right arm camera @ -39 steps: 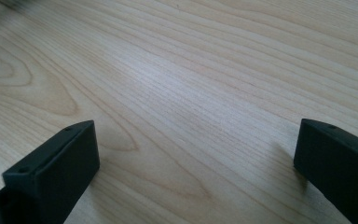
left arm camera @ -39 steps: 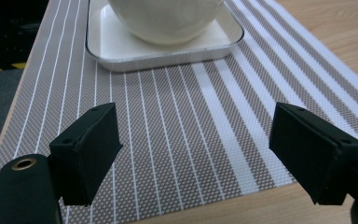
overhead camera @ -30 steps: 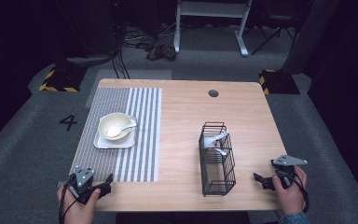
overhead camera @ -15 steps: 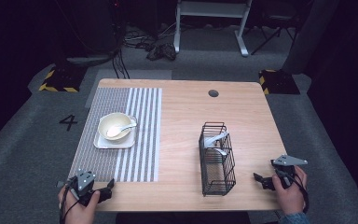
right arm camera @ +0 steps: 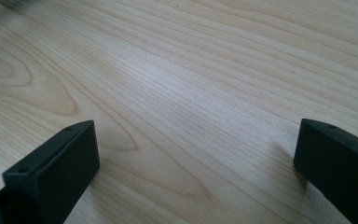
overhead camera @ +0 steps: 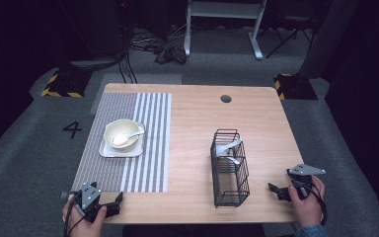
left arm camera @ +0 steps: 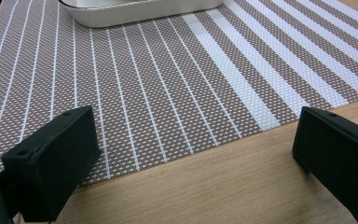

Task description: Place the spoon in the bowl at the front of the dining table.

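A cream bowl holding a white spoon sits on a square white plate on the striped placemat. A black wire basket stands right of centre with pale utensils in its far end. My left gripper rests open at the table's front left corner, its jaws wide apart over the placemat's front edge, with the plate's rim far ahead. My right gripper lies open near the front right edge, over bare wood.
The wooden table has a round cable hole near its far edge. Beyond it are a white stand, cables on the grey floor and yellow-black blocks. A "4" is marked on the floor at left.
My left gripper has drawn back a little toward the front edge of the table. The right gripper has stayed in place.
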Tool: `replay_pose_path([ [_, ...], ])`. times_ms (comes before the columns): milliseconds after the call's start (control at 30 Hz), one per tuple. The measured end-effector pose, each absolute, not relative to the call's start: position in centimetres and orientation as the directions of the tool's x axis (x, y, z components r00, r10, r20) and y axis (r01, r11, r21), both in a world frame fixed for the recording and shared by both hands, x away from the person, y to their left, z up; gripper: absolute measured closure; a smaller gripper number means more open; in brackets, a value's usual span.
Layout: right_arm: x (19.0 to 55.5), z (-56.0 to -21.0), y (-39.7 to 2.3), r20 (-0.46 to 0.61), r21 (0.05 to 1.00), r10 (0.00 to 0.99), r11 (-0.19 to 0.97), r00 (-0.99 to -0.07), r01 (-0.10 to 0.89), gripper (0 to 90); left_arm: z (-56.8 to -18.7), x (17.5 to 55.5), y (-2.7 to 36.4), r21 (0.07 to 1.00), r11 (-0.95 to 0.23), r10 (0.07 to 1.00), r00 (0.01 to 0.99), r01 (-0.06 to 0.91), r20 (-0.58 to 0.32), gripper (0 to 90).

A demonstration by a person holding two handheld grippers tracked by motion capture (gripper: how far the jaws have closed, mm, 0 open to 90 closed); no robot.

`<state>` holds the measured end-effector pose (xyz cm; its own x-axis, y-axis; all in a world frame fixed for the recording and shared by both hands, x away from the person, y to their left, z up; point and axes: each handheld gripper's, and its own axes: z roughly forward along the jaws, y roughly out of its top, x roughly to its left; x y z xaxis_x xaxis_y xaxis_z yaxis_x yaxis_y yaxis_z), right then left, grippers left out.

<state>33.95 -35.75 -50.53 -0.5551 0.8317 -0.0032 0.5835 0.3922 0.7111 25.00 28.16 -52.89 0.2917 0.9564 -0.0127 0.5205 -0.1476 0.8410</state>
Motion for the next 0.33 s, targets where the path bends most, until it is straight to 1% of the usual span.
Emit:
replay_pose_path([
  [333,33.95,-50.53,-35.75,-0.003,0.711,0.832,0.392,-0.555,0.584,0.1,-52.87,24.99,28.15,0.84,-0.149,0.957,0.291,0.522,-0.011,0.3],
])
